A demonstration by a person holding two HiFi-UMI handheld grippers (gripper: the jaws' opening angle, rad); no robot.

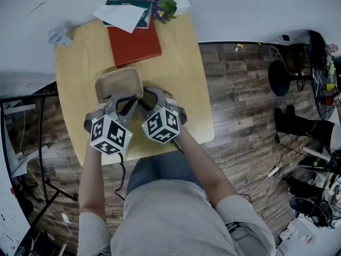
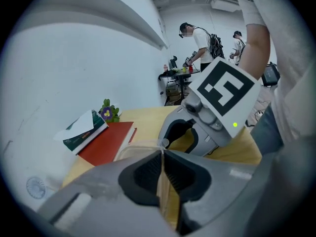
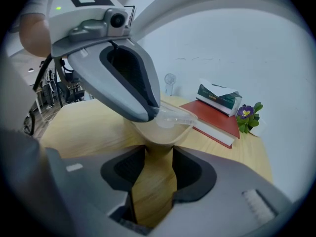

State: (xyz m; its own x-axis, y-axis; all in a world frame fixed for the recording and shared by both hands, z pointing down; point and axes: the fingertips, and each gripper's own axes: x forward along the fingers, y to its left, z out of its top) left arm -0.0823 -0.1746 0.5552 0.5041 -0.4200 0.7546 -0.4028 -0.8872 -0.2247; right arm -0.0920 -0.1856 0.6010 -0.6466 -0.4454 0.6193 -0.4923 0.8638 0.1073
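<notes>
Container [image 3: 167, 128]: clear, shallow, round-cornered plastic tub on the wooden table [image 1: 184, 79], rim pinched in left gripper [image 2: 162, 151], right gripper [image 3: 158, 151] jaws spread at its near corner.

container [image 1: 118, 81] clear | book [image 1: 134, 42] red | table [image 1: 184, 84] pale wood | flower [image 1: 157, 9] purple (green-leaved) | floor [image 1: 240, 89] dark-brown planks

A red book [image 1: 134, 42] lies flat near the far edge of the wooden tabletop [image 1: 186, 89]. A dark green book [image 1: 139, 14] rests on its far end, with a white sheet of paper [image 1: 118, 16] on top. Just beside them, at the far edge, stands a small plant with a purple flower [image 1: 164, 8]. A small clear round thing [image 1: 56, 35] sits at the far left corner. 2 people [image 2: 197, 38] stand in the background.
</notes>
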